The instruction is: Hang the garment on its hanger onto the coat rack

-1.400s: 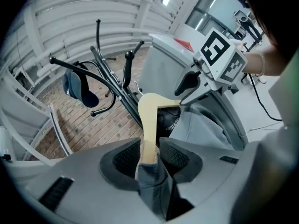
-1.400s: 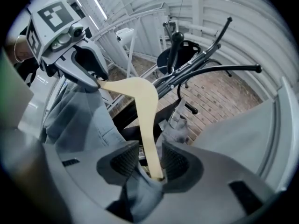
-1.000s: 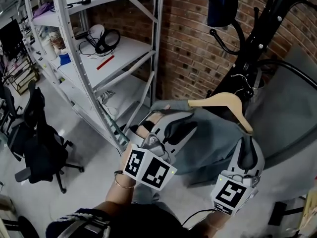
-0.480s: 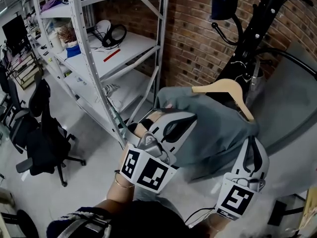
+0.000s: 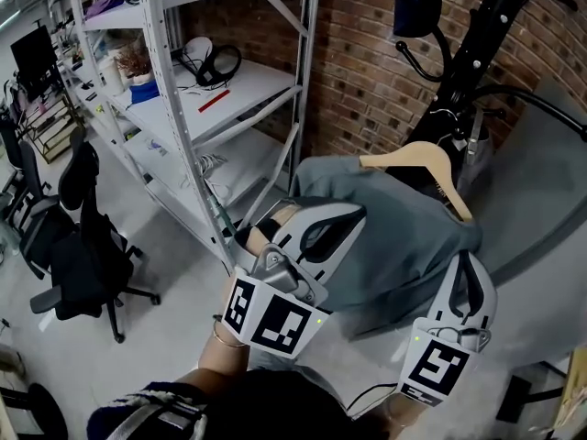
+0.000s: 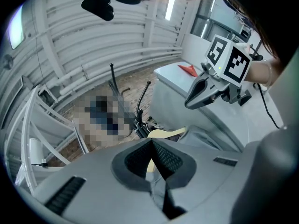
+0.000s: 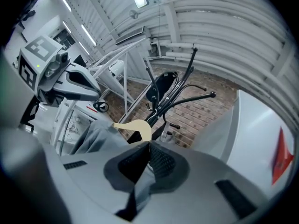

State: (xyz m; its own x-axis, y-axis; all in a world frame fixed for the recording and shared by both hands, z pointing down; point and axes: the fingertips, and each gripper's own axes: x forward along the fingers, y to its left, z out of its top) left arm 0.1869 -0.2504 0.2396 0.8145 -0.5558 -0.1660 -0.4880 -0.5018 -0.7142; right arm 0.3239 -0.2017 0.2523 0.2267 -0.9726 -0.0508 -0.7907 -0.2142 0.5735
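A grey garment [image 5: 394, 232] hangs on a wooden hanger [image 5: 424, 160], held in the air in front of the black coat rack [image 5: 472, 53]. My left gripper [image 5: 344, 216] is shut on the garment's left edge. The left gripper view shows grey cloth pinched at the jaw tips [image 6: 152, 146] and the hanger [image 6: 167, 133] behind them. My right gripper [image 5: 466, 262] is shut on the garment's right side. In the right gripper view cloth runs through the closed jaws [image 7: 149, 148], with the hanger [image 7: 135, 126] and the coat rack [image 7: 174, 99] beyond.
A dark blue garment [image 5: 417, 3] hangs high on the rack. White metal shelving [image 5: 179, 108] with headphones [image 5: 215, 62] stands to the left against a brick wall. A black office chair [image 5: 83, 236] is at the far left. A grey panel [image 5: 541, 186] leans at the right.
Both grippers have closed on the grey cloth. The garment and hanger have risen a little toward the rack.
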